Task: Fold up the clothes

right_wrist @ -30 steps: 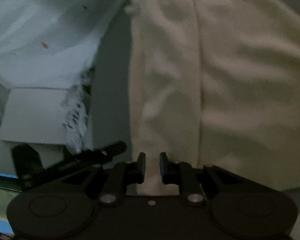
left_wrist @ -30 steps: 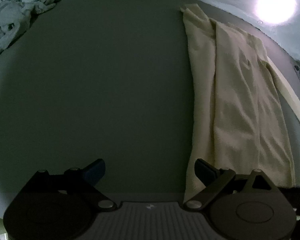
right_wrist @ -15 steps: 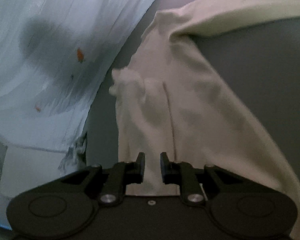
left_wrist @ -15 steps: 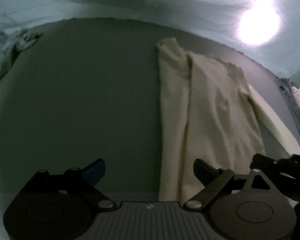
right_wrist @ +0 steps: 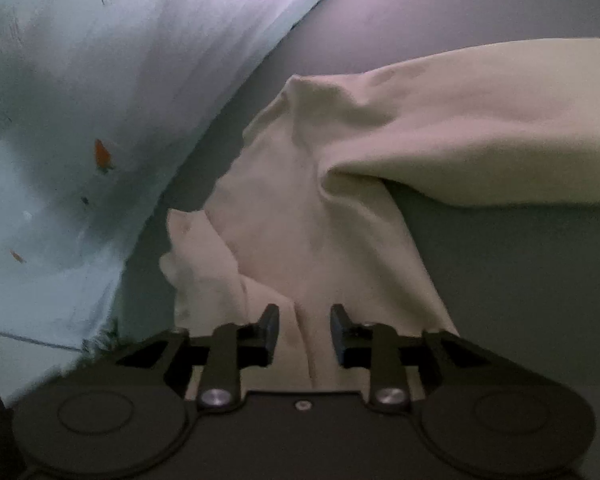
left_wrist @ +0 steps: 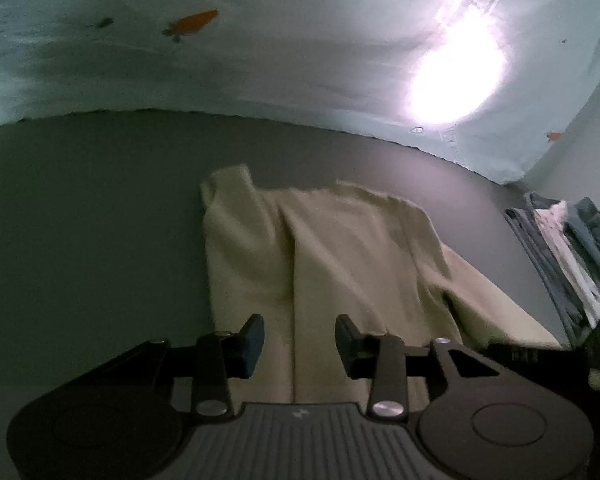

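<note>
A cream long-sleeved garment (left_wrist: 340,248) lies lengthwise on the dark grey surface (left_wrist: 80,220), with one side folded in along a crease. My left gripper (left_wrist: 300,340) hovers over its near end. Its jaws are closing with cloth below and between them, and the pads do not press on it. In the right wrist view the same cream garment (right_wrist: 308,208) runs away from my right gripper (right_wrist: 304,332). Those jaws are opening, and a raised fold of cloth lies in the gap, clear of both pads. One sleeve (right_wrist: 480,128) stretches off to the right.
A pale blue sheet with carrot prints (left_wrist: 260,48) borders the grey surface at the back, with a bright glare (left_wrist: 456,80) on it. Folded denim and light clothes (left_wrist: 572,256) are stacked at the right. The sheet (right_wrist: 80,120) also fills the left of the right wrist view.
The left gripper has swung from bare grey surface to above the garment, and its jaws have narrowed a lot. The right gripper's jaws have widened, off the cloth fold they held.
</note>
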